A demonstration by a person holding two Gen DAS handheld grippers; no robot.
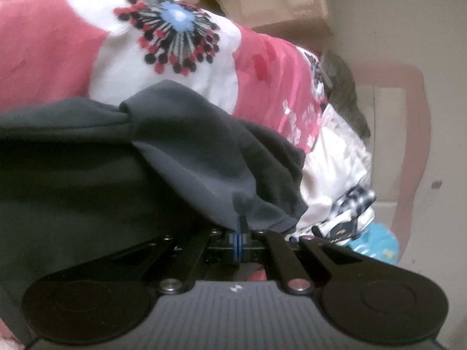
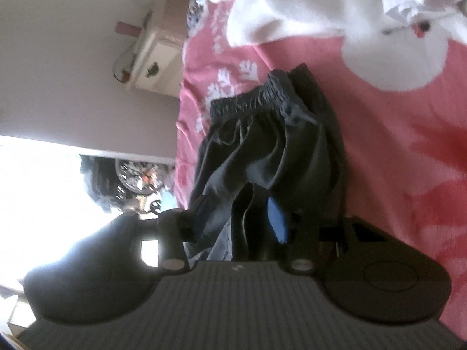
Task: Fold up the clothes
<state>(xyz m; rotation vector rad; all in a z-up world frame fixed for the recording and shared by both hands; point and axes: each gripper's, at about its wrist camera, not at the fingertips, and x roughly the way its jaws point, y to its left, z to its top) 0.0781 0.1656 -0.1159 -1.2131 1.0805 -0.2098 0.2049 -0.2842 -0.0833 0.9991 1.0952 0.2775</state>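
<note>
from the left wrist camera: left gripper (image 1: 240, 227) pinched fully closed on a fold of the dark grey soft-fabric garment (image 1: 186, 151), blue pads pressed together at 6 o'clock of the cloth. garment draped over the pink fleece blanket with white circles and a red-black-blue flower print (image 1: 175, 38). at 3 o'clock, a heap of white crumpled clothes (image 1: 335, 175) with a black-and-white checked piece; at 12 to 1 o'clock, a tan cardboard box (image 1: 280, 3), contents not visible.

from the right wrist camera only: gathered elastic waistband (image 2: 251, 102) of the same dark garment (image 2: 262, 157), at 12 o'clock from the right gripper (image 2: 239, 218). jaws about half apart, dark cloth hanging between them; blue pad (image 2: 277, 218) showing, contact with the cloth impossible to tell. white paw-like prints on the pink blanket (image 2: 394, 145). at 9 o'clock, bright window glare.

no readable writing or brand anywhere.
</note>
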